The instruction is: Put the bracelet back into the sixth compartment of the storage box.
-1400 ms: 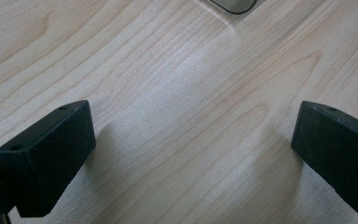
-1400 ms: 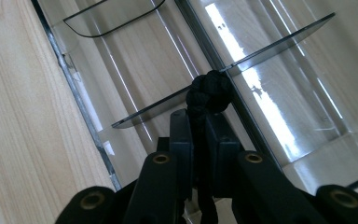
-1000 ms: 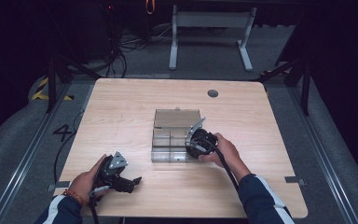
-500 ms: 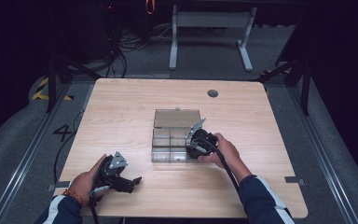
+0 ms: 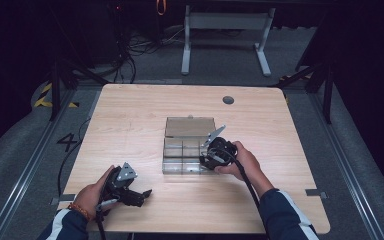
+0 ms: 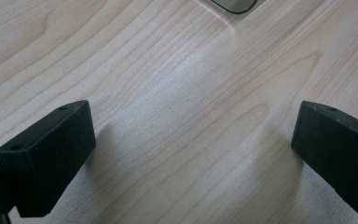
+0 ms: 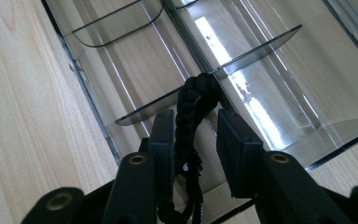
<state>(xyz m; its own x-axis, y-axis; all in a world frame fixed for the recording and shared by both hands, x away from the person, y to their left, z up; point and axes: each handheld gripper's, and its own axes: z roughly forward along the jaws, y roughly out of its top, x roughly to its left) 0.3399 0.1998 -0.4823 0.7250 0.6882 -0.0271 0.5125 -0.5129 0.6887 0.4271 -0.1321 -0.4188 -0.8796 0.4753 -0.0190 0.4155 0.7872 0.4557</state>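
My right tongs (image 7: 195, 135) have just been opening around the black braided cord (image 7: 193, 109) over the clear box (image 7: 135, 70) on the counter (image 5: 130, 115), left tongs (image 6: 191, 154) spread and idle, so the cord may catch on the divider (image 7: 242, 53).

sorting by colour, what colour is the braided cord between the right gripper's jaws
Black, the braided cord over the clear box; best in the right gripper view.
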